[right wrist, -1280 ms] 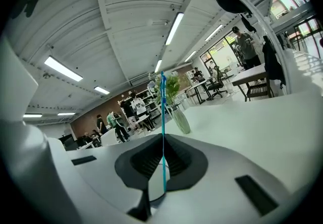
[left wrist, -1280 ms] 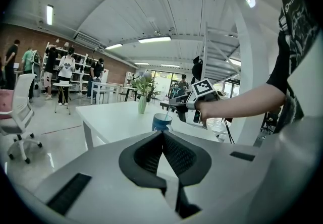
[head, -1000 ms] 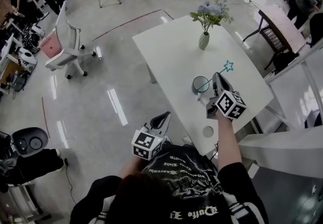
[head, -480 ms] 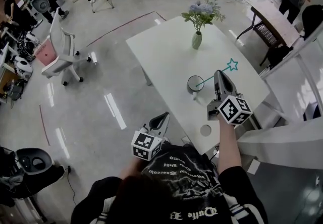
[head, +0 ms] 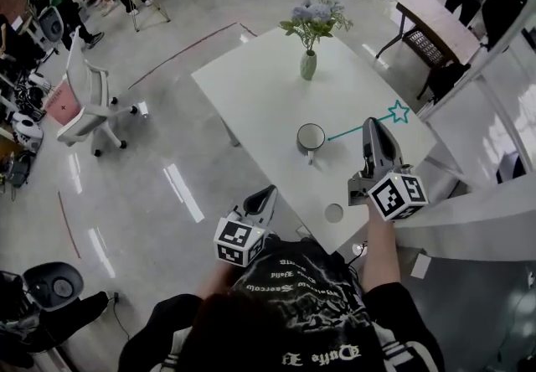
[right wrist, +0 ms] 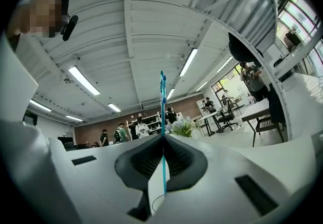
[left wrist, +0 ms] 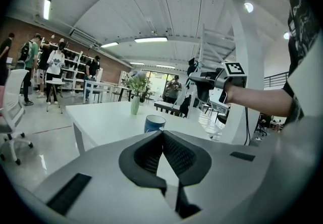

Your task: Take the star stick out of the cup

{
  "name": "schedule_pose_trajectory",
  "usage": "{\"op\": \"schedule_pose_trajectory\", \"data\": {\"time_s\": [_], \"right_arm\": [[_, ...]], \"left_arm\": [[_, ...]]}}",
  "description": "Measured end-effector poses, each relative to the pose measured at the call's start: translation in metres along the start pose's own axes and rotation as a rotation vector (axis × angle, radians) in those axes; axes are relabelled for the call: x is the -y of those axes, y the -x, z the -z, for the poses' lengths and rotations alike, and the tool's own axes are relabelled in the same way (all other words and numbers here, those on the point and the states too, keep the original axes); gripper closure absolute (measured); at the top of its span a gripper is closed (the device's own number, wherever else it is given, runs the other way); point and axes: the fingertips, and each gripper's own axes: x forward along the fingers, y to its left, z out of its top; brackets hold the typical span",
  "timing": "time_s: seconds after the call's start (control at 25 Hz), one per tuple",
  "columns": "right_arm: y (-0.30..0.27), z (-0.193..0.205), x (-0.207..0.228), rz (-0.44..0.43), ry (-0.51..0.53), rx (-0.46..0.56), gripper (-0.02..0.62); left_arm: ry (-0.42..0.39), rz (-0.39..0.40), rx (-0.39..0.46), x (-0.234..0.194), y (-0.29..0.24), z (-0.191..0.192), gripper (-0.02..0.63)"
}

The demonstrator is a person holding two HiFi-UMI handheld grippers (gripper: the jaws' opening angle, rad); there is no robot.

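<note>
Right of centre, the right gripper is clamped on the star stick, whose lower tip looks just clear of the cup on the counter. Only carrying it off remains. At lower centre, the left gripper hangs closed, empty.

from my right claw the star stick shows edge-on, its star too thin to read. from overhead, whether its tail end clears the cup's rim is too fine to tell. my left claw's jaw tips hide the cup's base. a small round thing beside my right claw is too small to name.
</note>
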Motion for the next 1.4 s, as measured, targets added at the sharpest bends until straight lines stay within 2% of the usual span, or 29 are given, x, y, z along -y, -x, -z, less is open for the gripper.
{"op": "schedule_pose_trajectory", "data": {"time_s": [0.44, 1.0, 1.4], "right_arm": [[0.045, 0.008, 0.006, 0.074, 0.083, -0.037, 0.586], [0.097, 0.054, 0.010, 0.167, 0.101, -0.136, 0.586], [0.114, 0.104, -0.005, 0.195, 0.129, -0.248, 0.586]], "left_arm": [[-0.031, 0.055, 0.010, 0.010, -0.008, -0.004, 0.586], [-0.071, 0.108, 0.010, 0.019, -0.018, -0.010, 0.586], [-0.055, 0.086, 0.019, 0.008, -0.011, -0.010, 0.586]]}}
